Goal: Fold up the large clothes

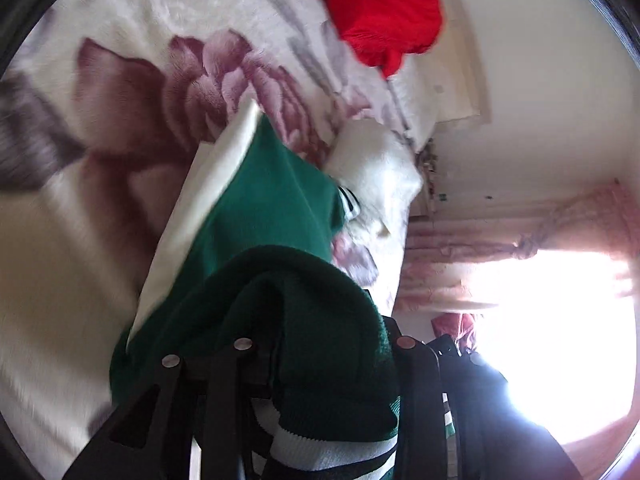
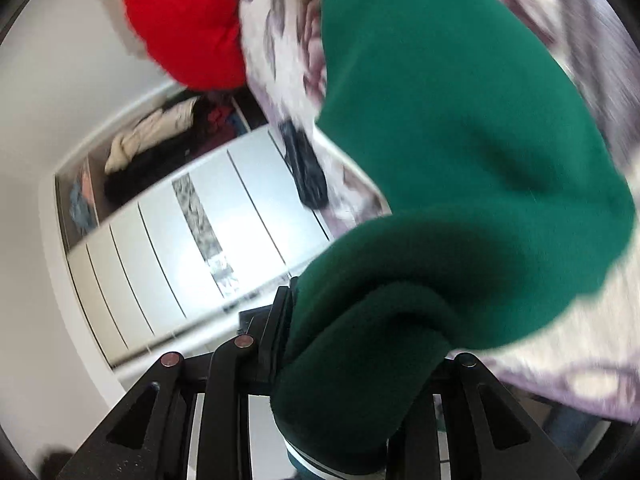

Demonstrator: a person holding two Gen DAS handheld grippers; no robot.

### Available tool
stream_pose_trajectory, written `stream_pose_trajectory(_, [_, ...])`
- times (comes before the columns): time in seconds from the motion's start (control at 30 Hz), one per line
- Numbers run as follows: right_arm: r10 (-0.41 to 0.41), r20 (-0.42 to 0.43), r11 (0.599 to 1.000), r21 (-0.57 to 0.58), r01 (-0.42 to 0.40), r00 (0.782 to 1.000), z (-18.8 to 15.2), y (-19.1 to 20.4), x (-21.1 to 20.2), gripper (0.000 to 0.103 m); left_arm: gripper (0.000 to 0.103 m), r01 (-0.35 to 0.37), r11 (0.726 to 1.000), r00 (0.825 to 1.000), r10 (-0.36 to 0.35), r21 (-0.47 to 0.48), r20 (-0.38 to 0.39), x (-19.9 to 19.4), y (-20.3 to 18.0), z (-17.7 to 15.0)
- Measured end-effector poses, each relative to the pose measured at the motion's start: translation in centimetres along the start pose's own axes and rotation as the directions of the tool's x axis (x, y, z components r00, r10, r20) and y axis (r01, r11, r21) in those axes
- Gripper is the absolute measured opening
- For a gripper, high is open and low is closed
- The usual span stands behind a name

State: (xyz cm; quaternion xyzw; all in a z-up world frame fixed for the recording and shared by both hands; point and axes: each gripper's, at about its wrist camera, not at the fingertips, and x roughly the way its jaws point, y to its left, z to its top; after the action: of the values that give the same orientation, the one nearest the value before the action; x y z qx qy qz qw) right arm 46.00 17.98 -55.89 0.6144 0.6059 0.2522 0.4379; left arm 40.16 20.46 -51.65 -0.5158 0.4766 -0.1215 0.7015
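Both pinching the green garment [image 1: 276, 208]: left gripper [image 1: 320, 344] and right gripper [image 2: 360, 320] on its ribbed hem (striped), probably raising it off the floral blanket [image 1: 132, 92] for folding.

The right gripper [image 2: 344, 340] is clamped on a bunched fold of the green sweatshirt [image 2: 460, 128], whose striped cuff [image 2: 316, 460] hangs below the fingers [image 2: 280, 320]. Beyond the fingertips the garment stretches over a floral blanket [image 2: 280, 60]. Left of the fingers stands a white wardrobe [image 2: 160, 240]; far ahead lies a red garment [image 2: 184, 20].
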Motion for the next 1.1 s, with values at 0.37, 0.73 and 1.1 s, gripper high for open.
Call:
stream_pose_trajectory(0.37, [-0.046,0.066,0.989,0.140,0.036,0.997,14.9,4.4,4.1,0.091,0.086,0.261,0.875,0.956,-0.294,-0.408,-0.019,1.9,7.5,3.9])
stream_pose_trajectory(0.73, [-0.418,0.365,0.828,-0.223,0.514,0.832,9.7,9.6,-2.3,0.091,0.086,-0.145,0.935,0.985,0.169,0.323,-0.046,-2.0,-0.2,1.5])
stream_pose_trajectory(1.1, [-0.681,0.393,0.425,-0.475,0.771,0.618,13.8,8.4,5.5,0.043,0.086,-0.416,0.810,0.897,0.440,0.414,0.041,12.1,-2.1,9.5])
